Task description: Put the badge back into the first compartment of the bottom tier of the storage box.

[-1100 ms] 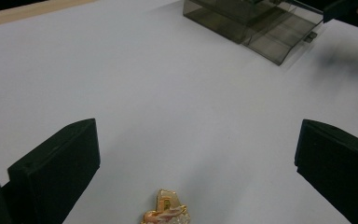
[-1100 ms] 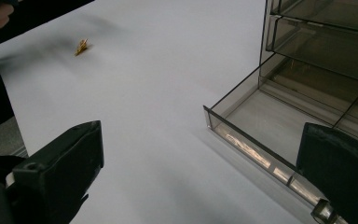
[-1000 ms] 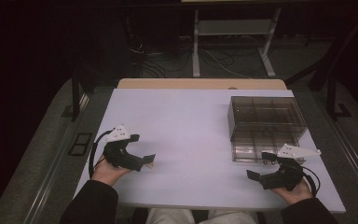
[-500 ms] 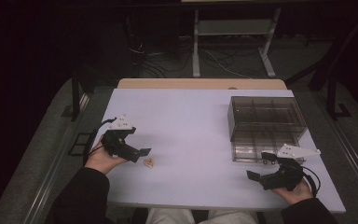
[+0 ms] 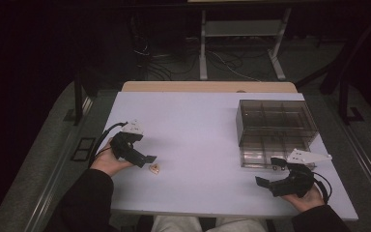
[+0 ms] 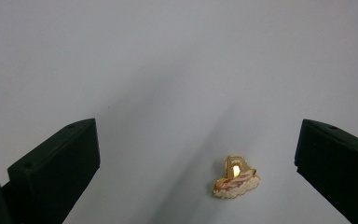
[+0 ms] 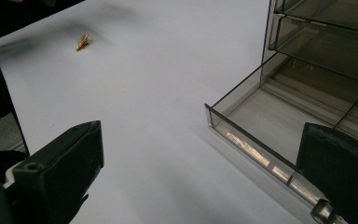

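High view shows the left gripper (image 5: pixel 147 158) low over the white tabletop (image 5: pixel 198 130), its tip just beside a small gold and pink clip (image 5: pixel 154 168) that lies on the surface. Left gripper view shows its jaws set wide apart with nothing between them; the clip (image 6: pixel 236 178) rests on the tabletop in the gap, nearer the right jaw and touching neither. The right gripper (image 5: pixel 270 183) is near the front right corner, in front of a smoky clear drawer box (image 5: pixel 275 128). Its jaws are also wide and empty, and the bottom drawer (image 7: pixel 256 126) stands pulled out beside the right jaw.
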Tool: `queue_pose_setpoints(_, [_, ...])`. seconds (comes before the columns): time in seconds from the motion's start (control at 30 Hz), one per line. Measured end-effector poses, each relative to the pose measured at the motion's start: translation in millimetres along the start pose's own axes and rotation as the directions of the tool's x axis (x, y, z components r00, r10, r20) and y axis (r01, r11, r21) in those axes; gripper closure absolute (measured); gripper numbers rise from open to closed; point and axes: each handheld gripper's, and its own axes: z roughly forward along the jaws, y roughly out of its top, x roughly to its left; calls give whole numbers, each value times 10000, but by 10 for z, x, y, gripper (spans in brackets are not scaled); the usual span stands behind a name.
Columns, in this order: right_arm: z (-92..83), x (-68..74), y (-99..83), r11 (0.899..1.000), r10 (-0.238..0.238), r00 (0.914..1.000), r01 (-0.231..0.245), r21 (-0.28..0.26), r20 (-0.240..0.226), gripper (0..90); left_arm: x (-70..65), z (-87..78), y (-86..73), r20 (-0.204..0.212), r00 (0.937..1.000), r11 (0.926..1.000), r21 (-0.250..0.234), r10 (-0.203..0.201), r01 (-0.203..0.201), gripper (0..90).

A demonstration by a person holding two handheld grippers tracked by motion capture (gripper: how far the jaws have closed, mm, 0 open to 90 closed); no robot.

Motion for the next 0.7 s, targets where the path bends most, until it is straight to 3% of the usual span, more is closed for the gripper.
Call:
queue_pose_setpoints(0.2, [5, 0, 0, 10000, 35, 10000, -35, 13, -32, 2, 63, 19, -24, 37, 9999, 9995, 290, 135, -136, 0])
queue_pose_setpoints(0.4, [6, -1, -1, 10000, 19, 10000, -19, 26, -43, 2, 64, 80, -36, 386, 9990, 9976, 653, 203, -228, 0])
queue_pose_setpoints(0.6, [4, 0, 0, 10000, 27, 10000, -27, 11, -31, 3, -9, 206, -30, 1163, 9918, 9874, 1427, 522, -687, 63])
queue_pose_setpoints(0.7, [1, -3, -1, 10000, 42, 10000, -42, 7, -42, 3, -32, 259, -39, 1444, 9883, 9821, 1733, 483, -733, 90])
